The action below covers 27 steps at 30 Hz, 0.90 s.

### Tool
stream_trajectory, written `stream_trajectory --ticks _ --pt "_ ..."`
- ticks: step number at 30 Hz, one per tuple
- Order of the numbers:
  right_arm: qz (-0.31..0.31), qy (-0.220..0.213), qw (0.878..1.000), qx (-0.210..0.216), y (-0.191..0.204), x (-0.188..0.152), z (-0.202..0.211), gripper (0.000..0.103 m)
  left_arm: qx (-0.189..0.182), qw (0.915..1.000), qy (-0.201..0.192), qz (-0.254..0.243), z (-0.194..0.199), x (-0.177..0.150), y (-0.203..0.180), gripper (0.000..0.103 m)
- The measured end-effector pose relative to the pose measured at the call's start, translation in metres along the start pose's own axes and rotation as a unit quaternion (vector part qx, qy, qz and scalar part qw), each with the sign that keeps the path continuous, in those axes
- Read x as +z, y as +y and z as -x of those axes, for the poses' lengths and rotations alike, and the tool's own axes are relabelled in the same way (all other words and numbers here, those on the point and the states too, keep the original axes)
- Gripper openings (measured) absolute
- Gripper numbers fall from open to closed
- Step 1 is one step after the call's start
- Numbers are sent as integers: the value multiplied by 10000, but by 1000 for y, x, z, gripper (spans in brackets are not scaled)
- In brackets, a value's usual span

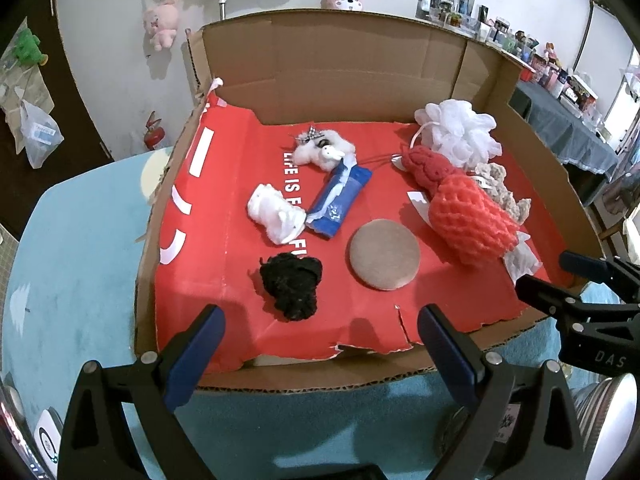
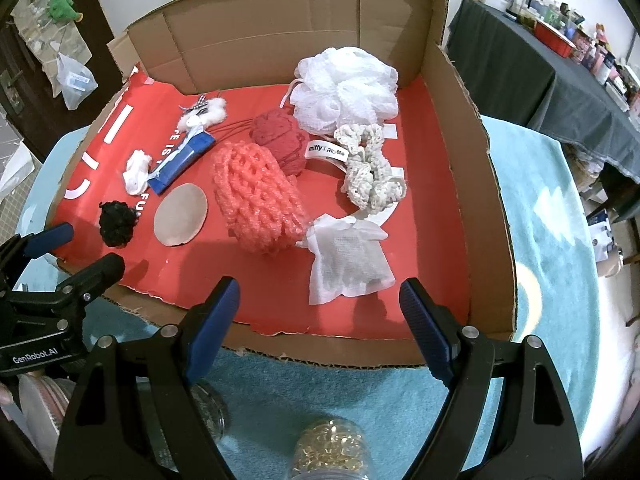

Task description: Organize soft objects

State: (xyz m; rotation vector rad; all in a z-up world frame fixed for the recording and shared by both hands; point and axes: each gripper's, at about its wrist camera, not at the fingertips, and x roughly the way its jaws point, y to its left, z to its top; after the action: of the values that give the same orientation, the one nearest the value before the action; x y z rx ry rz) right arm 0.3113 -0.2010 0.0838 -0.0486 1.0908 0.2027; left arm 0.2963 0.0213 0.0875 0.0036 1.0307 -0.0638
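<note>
Both grippers — left gripper (image 1: 322, 344) and right gripper (image 2: 320, 318) — hover released, empty, before the red-lined cardboard tray (image 2: 486, 216). Ahead of the right: coral crocheted pouch (image 2: 258, 196) (crowded by neighbours) — a wide closure there risks snagging the thin white tissue sachet (image 2: 348, 260).

"miffy" on white tag (image 2: 326, 151)

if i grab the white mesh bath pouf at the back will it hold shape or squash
The white mesh pouf is ruffled netting, so it probably squashes between fingers and springs back. It looks light for its bulk. Its cord loop may trail and snag the dark red knit piece beside it.
</note>
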Motion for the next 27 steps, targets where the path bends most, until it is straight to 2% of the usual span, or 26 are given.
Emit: stream_trajectory --ticks 27 --pt "35 -30 10000 -20 2 0 1 82 14 10000 -66 -19 3 -2 0 99"
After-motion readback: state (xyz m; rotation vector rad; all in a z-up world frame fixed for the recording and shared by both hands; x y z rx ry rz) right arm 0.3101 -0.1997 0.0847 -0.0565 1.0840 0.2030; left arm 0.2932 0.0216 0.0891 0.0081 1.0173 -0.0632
